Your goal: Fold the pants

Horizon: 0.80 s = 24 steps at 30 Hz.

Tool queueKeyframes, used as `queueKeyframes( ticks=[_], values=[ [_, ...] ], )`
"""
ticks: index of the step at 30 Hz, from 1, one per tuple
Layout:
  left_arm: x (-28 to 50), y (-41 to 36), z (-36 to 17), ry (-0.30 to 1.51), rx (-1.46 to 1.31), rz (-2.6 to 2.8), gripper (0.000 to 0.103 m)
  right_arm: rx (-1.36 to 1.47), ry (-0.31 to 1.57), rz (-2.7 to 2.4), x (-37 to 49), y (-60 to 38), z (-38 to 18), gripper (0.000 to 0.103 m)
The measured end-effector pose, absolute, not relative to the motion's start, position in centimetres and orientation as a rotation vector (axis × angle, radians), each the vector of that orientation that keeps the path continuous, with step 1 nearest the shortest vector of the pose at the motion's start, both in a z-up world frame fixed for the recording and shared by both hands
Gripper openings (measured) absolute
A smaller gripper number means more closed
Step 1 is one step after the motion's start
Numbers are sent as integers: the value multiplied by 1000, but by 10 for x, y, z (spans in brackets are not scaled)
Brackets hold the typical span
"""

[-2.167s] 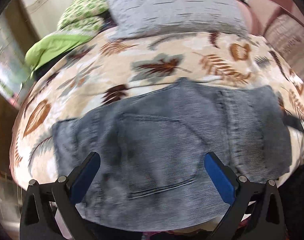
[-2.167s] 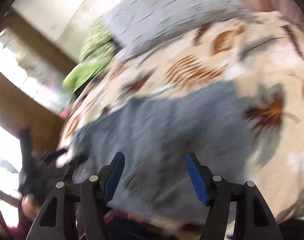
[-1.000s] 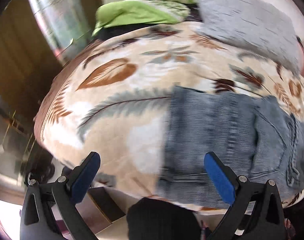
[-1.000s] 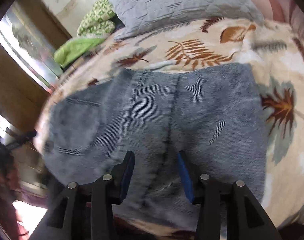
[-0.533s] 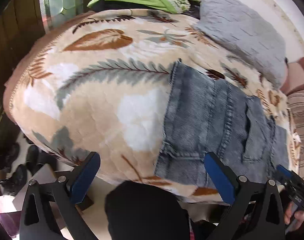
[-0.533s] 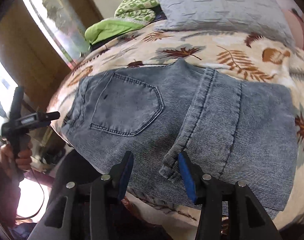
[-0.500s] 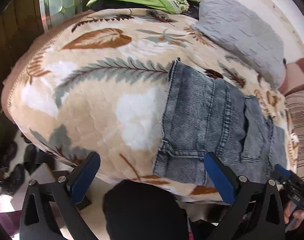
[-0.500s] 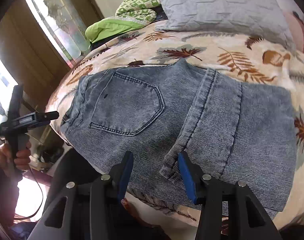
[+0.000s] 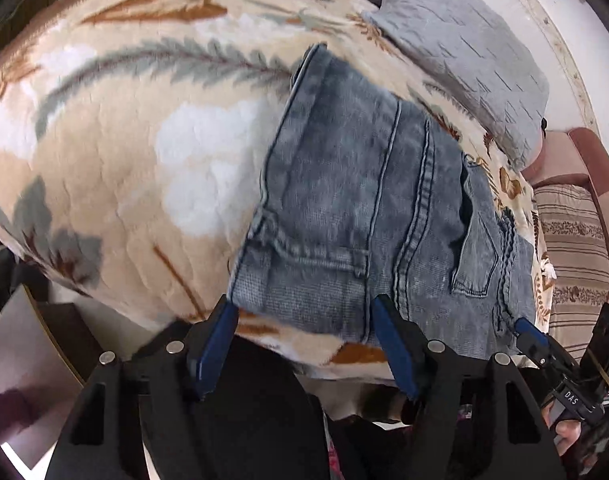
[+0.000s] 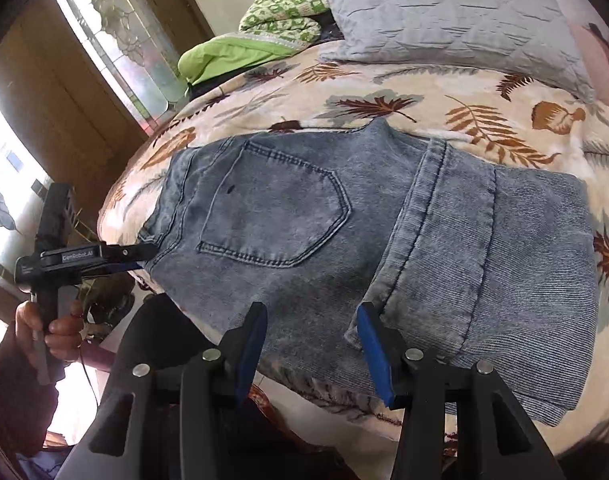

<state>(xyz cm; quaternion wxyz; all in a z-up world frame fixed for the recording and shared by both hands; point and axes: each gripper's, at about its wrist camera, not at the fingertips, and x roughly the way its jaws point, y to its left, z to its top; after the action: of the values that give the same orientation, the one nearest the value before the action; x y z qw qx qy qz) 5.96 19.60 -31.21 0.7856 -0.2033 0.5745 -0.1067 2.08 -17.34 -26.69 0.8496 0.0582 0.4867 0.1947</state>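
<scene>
Your jeans [image 10: 304, 216] lie flat on the leaf-print blanket [image 9: 116, 168], already doubled over, back pocket [image 10: 276, 208] up, with the folded leg layer stacked toward three o'clock in the right wrist view. Your left gripper [image 9: 304, 340] sits at the six o'clock edge of its own view, straddling the near waistband corner; its jaws have just been closing, denim between them, but the pads don't look pressed on yet. Your right gripper [image 10: 312, 344] hangs half spread at six o'clock, its three o'clock pad right beside the hem of the upper layer, nothing pinched. Watch it here: if the left jaws close this shallow, I'd expect them to catch only the top ply, or snag blanket pile with it, and the lift would peel the stack apart. On the right, a low bite risks the under-layer only, dragging the fold crooked toward the grey pillow [image 10: 444, 12] at twelve.
</scene>
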Motion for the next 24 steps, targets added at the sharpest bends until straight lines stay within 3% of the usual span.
queueKeyframes(
  ticks=[7, 13, 15, 19, 20, 22, 24],
  values=[
    [69, 193, -320, 1242, -565, -249, 66, 121, 1025, 414, 22, -171, -269, 50],
    [76, 189, -318, 1221, -603, -295, 33, 139, 1026, 412, 24, -173, -272, 51],
    [76, 185, -314, 1209, -585, -293, 31, 136, 1024, 412, 25, -172, -272, 51],
    [76, 181, -309, 1183, -555, -292, 33, 134, 1021, 416, 28, -169, -271, 51],
    [77, 181, -312, 1196, -547, -268, 44, 135, 1022, 416, 29, -169, -271, 51],
    [80, 184, -318, 1209, -589, -269, 53, 142, 1024, 417, 30, -168, -272, 51],
    [83, 181, -316, 1206, -600, -264, 55, 148, 1029, 421, 30, -168, -274, 51]
  ],
)
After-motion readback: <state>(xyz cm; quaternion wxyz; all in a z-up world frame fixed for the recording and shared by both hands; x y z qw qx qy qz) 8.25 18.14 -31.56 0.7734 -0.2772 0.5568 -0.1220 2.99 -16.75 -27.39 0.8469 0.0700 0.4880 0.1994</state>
